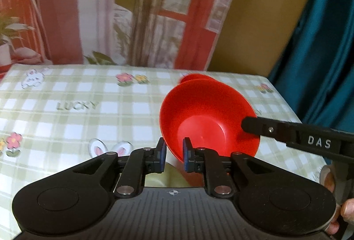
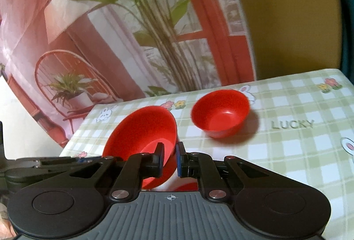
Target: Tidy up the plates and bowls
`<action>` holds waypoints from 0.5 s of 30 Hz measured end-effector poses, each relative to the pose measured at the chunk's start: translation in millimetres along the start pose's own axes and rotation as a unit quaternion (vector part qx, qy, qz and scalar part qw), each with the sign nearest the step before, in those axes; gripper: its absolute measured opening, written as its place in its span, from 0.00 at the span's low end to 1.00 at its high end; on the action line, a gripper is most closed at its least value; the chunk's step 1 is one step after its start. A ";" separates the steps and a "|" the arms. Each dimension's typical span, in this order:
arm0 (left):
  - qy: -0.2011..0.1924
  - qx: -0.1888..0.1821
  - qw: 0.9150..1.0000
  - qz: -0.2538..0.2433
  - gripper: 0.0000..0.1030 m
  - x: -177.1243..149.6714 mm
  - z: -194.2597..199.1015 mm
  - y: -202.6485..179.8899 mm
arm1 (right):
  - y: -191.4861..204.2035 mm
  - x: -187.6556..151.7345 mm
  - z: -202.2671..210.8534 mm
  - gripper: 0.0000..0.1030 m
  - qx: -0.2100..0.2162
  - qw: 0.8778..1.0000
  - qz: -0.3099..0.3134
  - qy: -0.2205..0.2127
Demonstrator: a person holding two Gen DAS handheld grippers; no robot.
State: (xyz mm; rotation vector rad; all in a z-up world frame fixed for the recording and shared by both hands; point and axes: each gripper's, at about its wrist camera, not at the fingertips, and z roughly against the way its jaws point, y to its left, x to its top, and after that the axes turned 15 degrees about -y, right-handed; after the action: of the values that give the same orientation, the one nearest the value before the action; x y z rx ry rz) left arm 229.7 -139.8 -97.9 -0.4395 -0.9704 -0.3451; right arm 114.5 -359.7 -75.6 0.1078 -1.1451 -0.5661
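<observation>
Because both grippers pinch opposite sides of its rim, the red bowl (image 1: 208,120) hangs tilted above the checked tablecloth (image 1: 73,94) instead of sitting on it. The left gripper (image 1: 174,155) has its pads pressed on the near rim wall, one pad inside, one outside; the right gripper (image 2: 170,157) clamps the rim the same way from the other side, its finger reaching into the bowl in the left view. Two-point hold likely keeps a shallow, slick bowl from swinging. The mouth faces back toward the left camera and slightly up, foot pointing away toward the printed backdrop (image 1: 137,8); bowl axis runs roughly along the left gripper's line of sight, tipped well off vertical. A second red bowl (image 2: 220,113) sits upright on the cloth, well apart, beyond the right gripper, probably the stacking target. Held bowl would need levelling, mouth up, before nesting.
</observation>
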 end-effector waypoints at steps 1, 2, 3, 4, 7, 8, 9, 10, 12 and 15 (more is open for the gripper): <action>0.005 -0.005 1.000 0.000 0.16 -2.0 0.2 -4.2 | -3.2 -1.3 4.2 0.11 -0.002 1.000 -0.001 -0.001; 0.009 -0.009 1.000 0.001 0.16 -4.1 1.0 -7.4 | -6.8 -2.7 8.5 0.11 -0.005 1.000 -0.003 -0.001; 0.014 -0.014 1.000 0.000 0.16 -6.3 1.4 -10.8 | -10.6 -4.2 12.2 0.11 -0.008 1.000 -0.006 -0.001; 0.018 -0.019 1.000 -0.002 0.16 -9.9 3.3 -14.3 | -14.4 -5.7 15.8 0.11 -0.010 1.000 -0.010 0.000; 0.031 -0.030 0.999 -0.014 0.17 -16.3 3.4 -23.9 | -25.8 -12.3 24.5 0.11 -0.017 1.000 -0.021 0.003; 0.036 -0.033 0.999 -0.018 0.18 -18.9 3.5 -26.6 | -29.8 -15.1 27.2 0.11 -0.020 0.999 -0.025 0.005; 0.040 -0.035 0.998 -0.021 0.18 -21.0 3.2 -29.1 | -32.6 -17.2 28.9 0.11 -0.021 0.999 -0.027 0.006; 0.045 -0.038 0.998 -0.025 0.18 -23.4 2.4 -31.6 | -35.8 -19.4 30.6 0.11 -0.023 0.999 -0.030 0.008; 0.053 -0.041 0.997 -0.028 0.18 -26.9 0.8 -35.4 | -41.1 -23.9 33.0 0.11 -0.025 0.999 -0.036 0.012; 0.067 -0.044 0.996 -0.032 0.18 -32.7 -0.8 -37.5 | -48.2 -30.8 35.0 0.11 -0.027 0.998 -0.045 0.020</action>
State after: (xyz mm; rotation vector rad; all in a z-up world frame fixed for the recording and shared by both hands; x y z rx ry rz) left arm 195.6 -169.6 -118.5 -0.4608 -0.8423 -0.4701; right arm 56.9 -379.2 -103.8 0.1230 -1.0894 -0.6711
